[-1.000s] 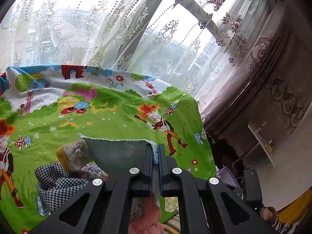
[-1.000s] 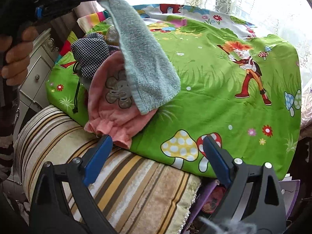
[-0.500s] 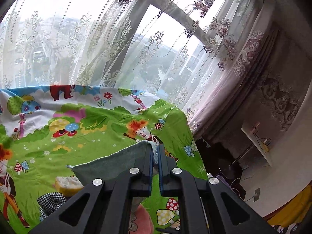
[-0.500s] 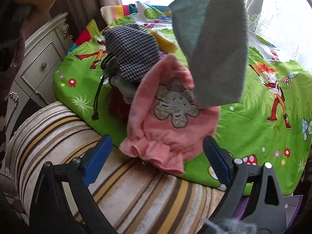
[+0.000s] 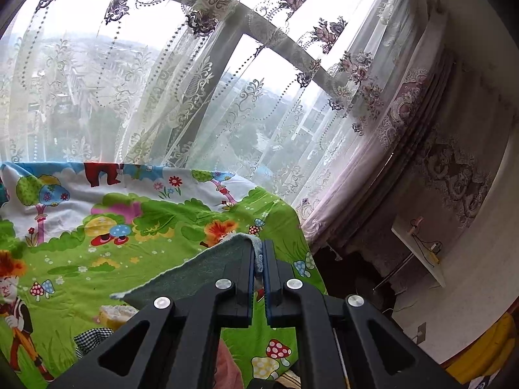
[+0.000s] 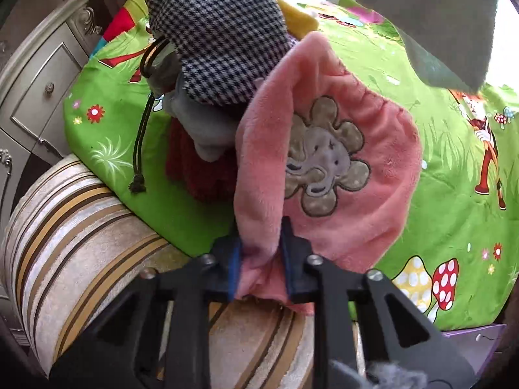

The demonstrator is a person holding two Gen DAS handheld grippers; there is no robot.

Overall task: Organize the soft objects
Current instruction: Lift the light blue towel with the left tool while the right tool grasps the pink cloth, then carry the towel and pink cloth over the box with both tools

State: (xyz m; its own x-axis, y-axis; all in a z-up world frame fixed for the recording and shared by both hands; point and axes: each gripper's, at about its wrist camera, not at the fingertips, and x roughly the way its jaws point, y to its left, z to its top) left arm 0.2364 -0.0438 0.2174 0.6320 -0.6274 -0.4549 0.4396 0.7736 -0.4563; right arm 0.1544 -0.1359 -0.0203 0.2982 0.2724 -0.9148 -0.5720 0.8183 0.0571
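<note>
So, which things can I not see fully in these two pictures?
- Grey towel: right wrist view, cut off by the top edge.
- Red cloth: right wrist view, mostly under the checked bag and pink cloth.
- Yellow item: left wrist view, behind the left gripper.

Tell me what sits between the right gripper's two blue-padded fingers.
In the right wrist view, the right gripper has just been closing, and its fingers pinch the gathered lower edge of the pink fleece cloth with the grey elephant patch.
</note>
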